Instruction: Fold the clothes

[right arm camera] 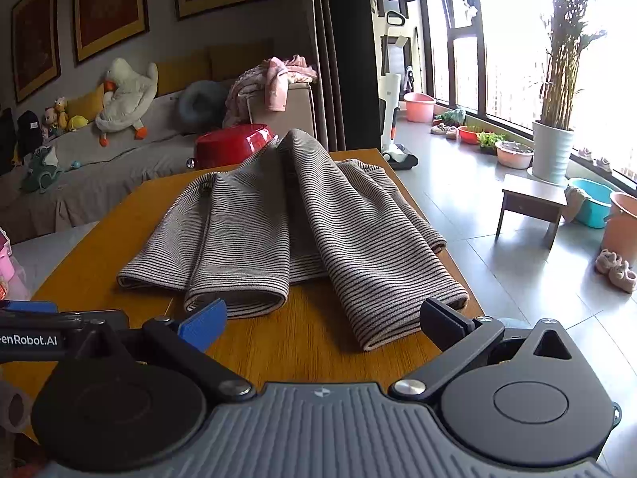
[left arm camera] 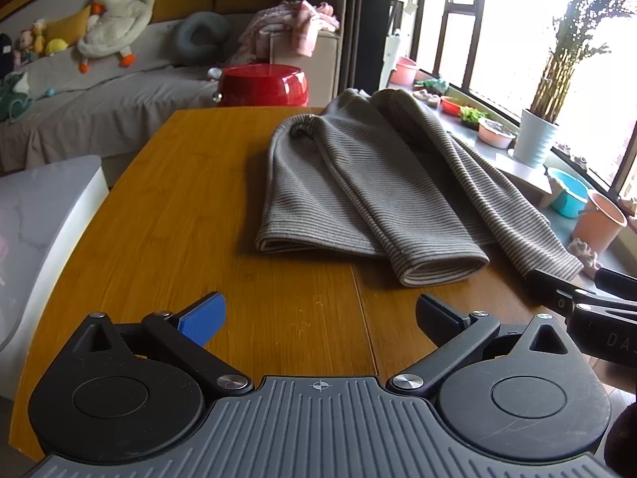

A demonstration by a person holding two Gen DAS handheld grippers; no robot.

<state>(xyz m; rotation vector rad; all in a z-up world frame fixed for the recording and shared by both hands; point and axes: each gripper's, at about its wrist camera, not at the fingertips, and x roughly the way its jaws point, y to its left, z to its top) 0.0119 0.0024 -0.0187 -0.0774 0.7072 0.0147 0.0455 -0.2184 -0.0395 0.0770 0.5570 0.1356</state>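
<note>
While both tools hang low over the near edge of the wooden table (left arm camera: 191,183), the striped garment (left arm camera: 358,183) lies in front of them, grey-brown with fine dark lines, partly folded into long overlapping panels. From the left wrist view it sits on the right half of the table, its near hems rolled into soft open loops, one panel trailing off toward the right edge. The left gripper (left arm camera: 318,318) is spread wide, blue pad on one side, black pad on the other, bare wood between the fingers and nothing in them. At the right edge of that view the right gripper (left arm camera: 573,294) comes in, its tip right at the corner of the trailing panel; whether it touches the cloth I cannot tell from there.

Over to the right wrist view: the right gripper (right arm camera: 322,324) is also wide open, empty, with the garment (right arm camera: 278,231) just beyond the fingers. Its nearest panel reaches between the two tips, close by the black one at the table's right edge. Beyond the far side of the table stand a red stool (right arm camera: 233,145), and a grey-covered sofa (right arm camera: 99,175) with a white plush goose (right arm camera: 127,97).
</note>
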